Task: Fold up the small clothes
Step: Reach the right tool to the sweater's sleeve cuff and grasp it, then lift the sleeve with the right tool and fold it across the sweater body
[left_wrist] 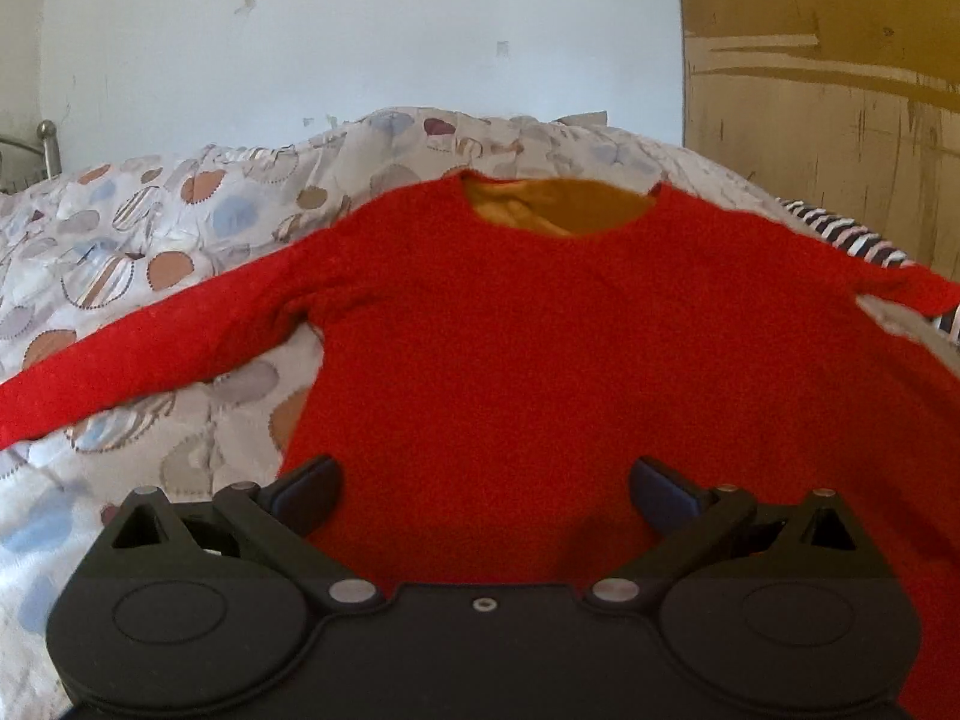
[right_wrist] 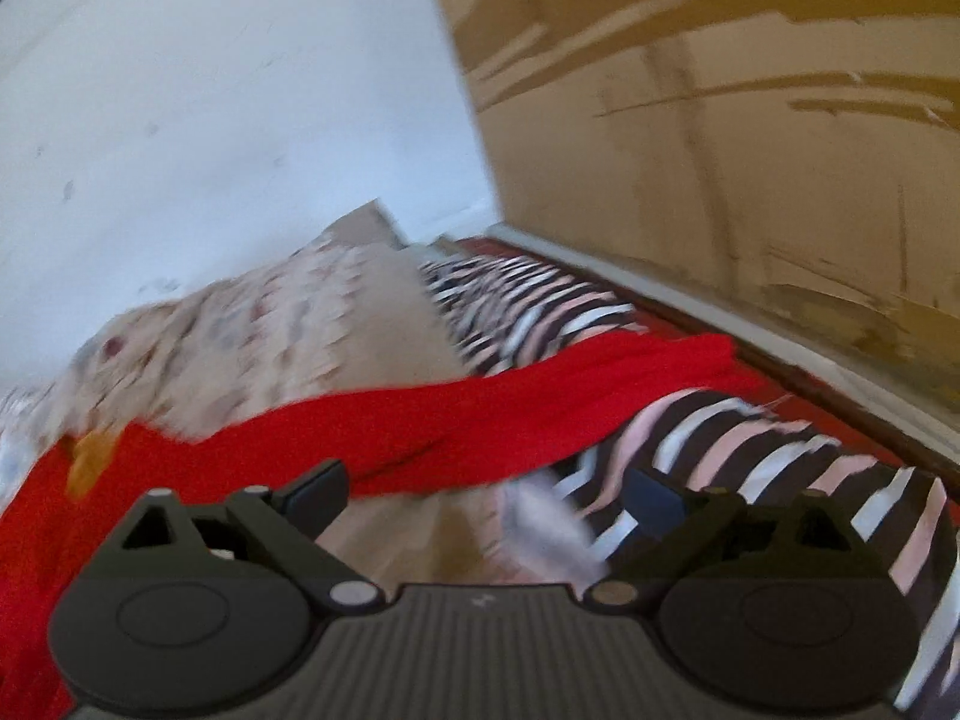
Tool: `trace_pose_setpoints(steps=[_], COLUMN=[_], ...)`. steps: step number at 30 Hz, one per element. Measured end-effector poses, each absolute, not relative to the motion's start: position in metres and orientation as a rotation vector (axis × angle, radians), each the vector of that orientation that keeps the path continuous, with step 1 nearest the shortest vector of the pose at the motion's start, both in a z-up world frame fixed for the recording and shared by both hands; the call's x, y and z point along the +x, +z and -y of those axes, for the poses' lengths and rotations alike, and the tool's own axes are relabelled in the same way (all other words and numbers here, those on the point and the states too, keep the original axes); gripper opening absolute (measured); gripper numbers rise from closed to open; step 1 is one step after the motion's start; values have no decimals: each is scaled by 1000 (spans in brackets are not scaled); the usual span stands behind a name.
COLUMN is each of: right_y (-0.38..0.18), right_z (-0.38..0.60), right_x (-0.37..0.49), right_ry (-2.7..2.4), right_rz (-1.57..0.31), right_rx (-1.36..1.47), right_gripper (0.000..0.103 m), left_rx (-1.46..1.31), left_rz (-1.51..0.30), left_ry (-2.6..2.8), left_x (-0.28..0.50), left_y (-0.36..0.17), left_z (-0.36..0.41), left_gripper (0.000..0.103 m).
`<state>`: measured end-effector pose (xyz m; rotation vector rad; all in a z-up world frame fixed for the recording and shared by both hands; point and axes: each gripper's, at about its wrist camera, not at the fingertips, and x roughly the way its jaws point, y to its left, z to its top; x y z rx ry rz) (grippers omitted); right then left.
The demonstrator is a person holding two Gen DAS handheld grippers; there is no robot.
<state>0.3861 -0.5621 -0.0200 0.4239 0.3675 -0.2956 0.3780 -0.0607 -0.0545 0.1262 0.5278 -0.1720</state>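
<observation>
A small red long-sleeved sweater (left_wrist: 510, 330) with an orange lining at the neck lies flat on the bed, sleeves spread to both sides. My left gripper (left_wrist: 483, 489) is open and empty, hovering over the sweater's lower hem. In the right wrist view, which is blurred, the sweater's right sleeve (right_wrist: 540, 408) stretches across the bed onto a striped cloth. My right gripper (right_wrist: 486, 492) is open and empty, just in front of that sleeve.
The bed has a pale quilt with round patches (left_wrist: 150, 240). A black, white and pink striped cloth (right_wrist: 750, 450) lies along the bed's right side. A wooden wardrobe (right_wrist: 750, 120) stands to the right, a white wall (left_wrist: 360, 30) behind.
</observation>
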Motion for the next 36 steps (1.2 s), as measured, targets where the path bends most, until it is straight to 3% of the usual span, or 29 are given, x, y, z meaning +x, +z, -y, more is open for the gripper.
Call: trace_pose_setpoints(steps=[4, 14, 16, 18, 19, 23, 27, 36], right_y=[-28, -72, -81, -86, -85, -53, 12, 124], right_z=[606, 686, 695, 705, 708, 701, 679, 589], right_x=[409, 457, 455, 449, 445, 438, 427, 420], right_ry=[-396, -508, -524, -526, -529, -492, -395, -122], right_rz=[-352, -391, -349, -307, -288, -221, -122, -58], right_rx=[500, 855, 936, 1024, 1050, 993, 855, 632], right_gripper=[87, 77, 57, 21, 10, 7, 7, 7], left_rx=[125, 118, 105, 97, 95, 102, 87, -8], left_rz=[-511, -505, -506, -505, -503, -498, -504, -674], left_ry=[-163, -150, -155, -158, -159, -155, -163, -78], left_x=[378, 378, 378, 378, 377, 377, 376, 389], left_y=[-61, -68, -68, -68, -69, -69, -68, -21], left_z=[61, 62, 60, 59, 59, 60, 58, 42], left_gripper=[103, 103, 103, 103, 103, 103, 103, 102])
